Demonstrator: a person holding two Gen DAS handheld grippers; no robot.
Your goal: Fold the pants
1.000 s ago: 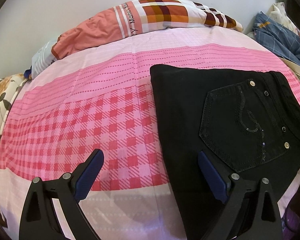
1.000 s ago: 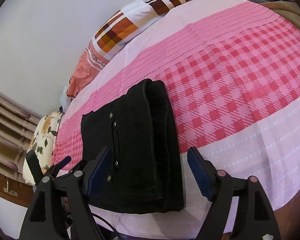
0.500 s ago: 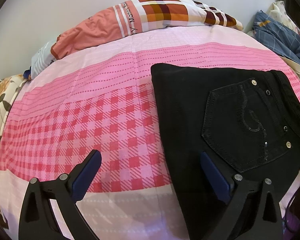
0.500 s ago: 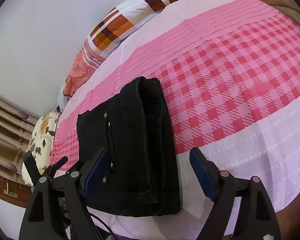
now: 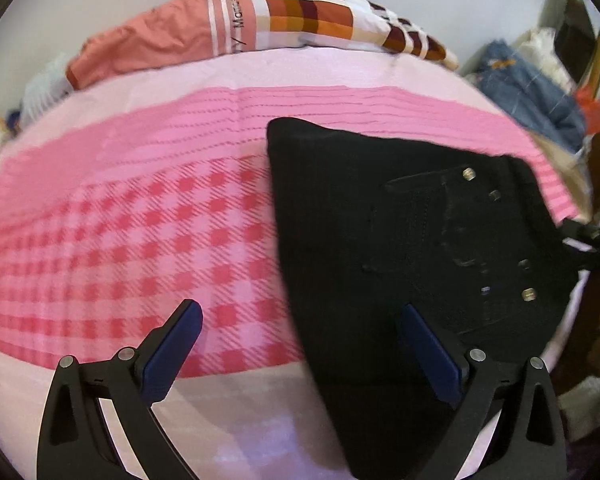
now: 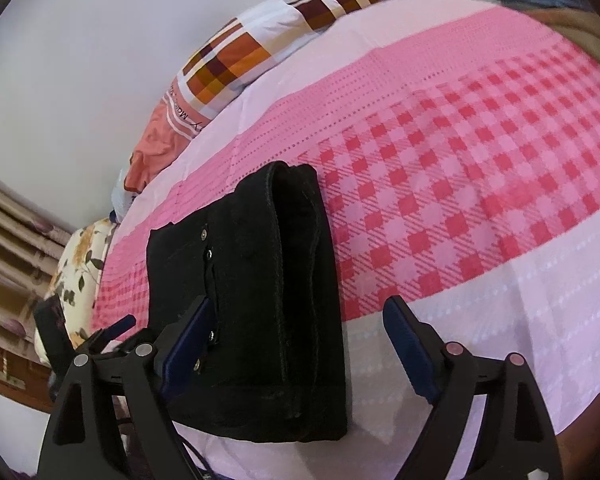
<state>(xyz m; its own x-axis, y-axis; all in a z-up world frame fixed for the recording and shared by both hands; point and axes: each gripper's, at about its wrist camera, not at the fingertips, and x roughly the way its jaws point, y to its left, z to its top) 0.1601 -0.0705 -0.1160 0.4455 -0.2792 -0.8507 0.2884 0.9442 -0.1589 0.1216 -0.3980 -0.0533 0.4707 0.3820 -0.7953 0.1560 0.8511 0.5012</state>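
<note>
Black pants (image 5: pixel 380 248) lie folded into a compact stack on the pink checked bedsheet (image 5: pixel 148 232), back pocket with metal studs facing up. In the right wrist view the pants (image 6: pixel 260 280) show stacked layers at the bed's near edge. My left gripper (image 5: pixel 300 320) is open and empty, held above the sheet, its right finger over the pants' left part. My right gripper (image 6: pixel 296 320) is open and empty, straddling the pants' near right edge. The left gripper's tip also shows in the right wrist view (image 6: pixel 112 328).
A plaid and salmon pillow (image 5: pixel 260 20) lies at the head of the bed against a white wall. A pile of blue and other clothes (image 5: pixel 540 92) sits off the bed's far right. A floral cushion (image 6: pixel 80 256) and wooden furniture stand at the left.
Both grippers have drawn back and up slightly from the folded pants, staying open. The left view has shifted a little and is blurred by motion. The pants have not moved.
</note>
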